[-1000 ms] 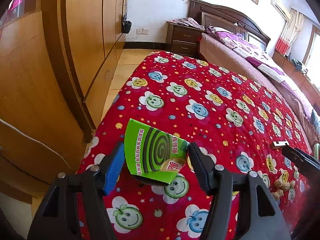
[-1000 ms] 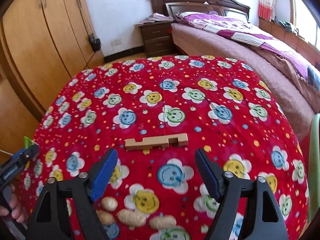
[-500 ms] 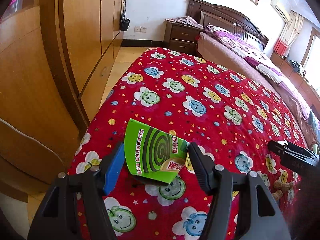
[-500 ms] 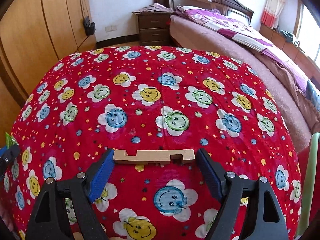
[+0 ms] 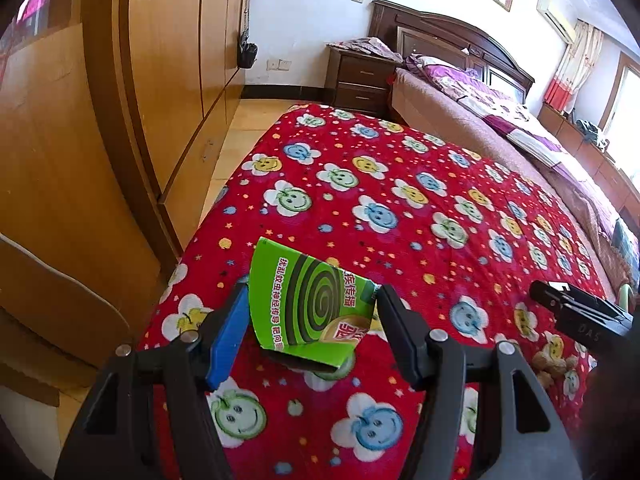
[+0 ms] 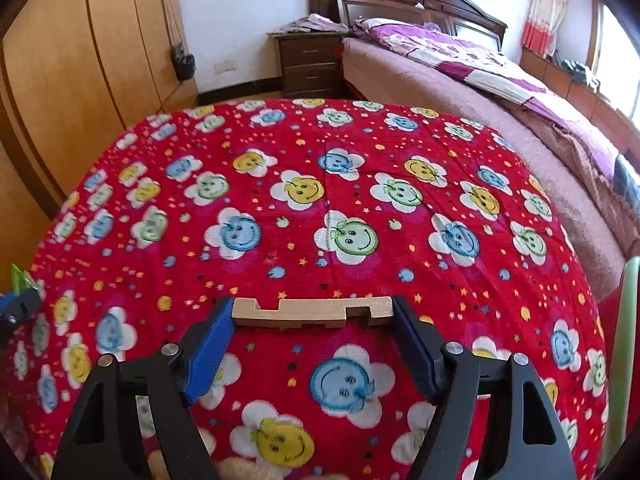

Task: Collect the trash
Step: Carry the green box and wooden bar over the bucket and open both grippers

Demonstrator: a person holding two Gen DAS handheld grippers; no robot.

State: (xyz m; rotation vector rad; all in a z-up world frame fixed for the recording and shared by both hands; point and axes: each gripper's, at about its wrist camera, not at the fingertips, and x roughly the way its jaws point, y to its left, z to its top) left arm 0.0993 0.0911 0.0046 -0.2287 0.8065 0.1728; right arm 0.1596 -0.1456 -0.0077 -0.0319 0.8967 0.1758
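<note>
Both grippers at trash on the red smiley-flower blanket (image 6: 352, 168)

Left gripper (image 5: 312, 308) pinches a green mosquito-coil box (image 5: 308, 304). Right gripper (image 6: 312, 312) jaws, just closing, touch both ends of the notched wooden piece (image 6: 312, 311) lying on the blanket.

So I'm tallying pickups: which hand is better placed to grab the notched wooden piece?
The right. The right gripper brackets the wooden piece, its jaws just closing onto the ends. The left gripper already holds the green box.
</note>
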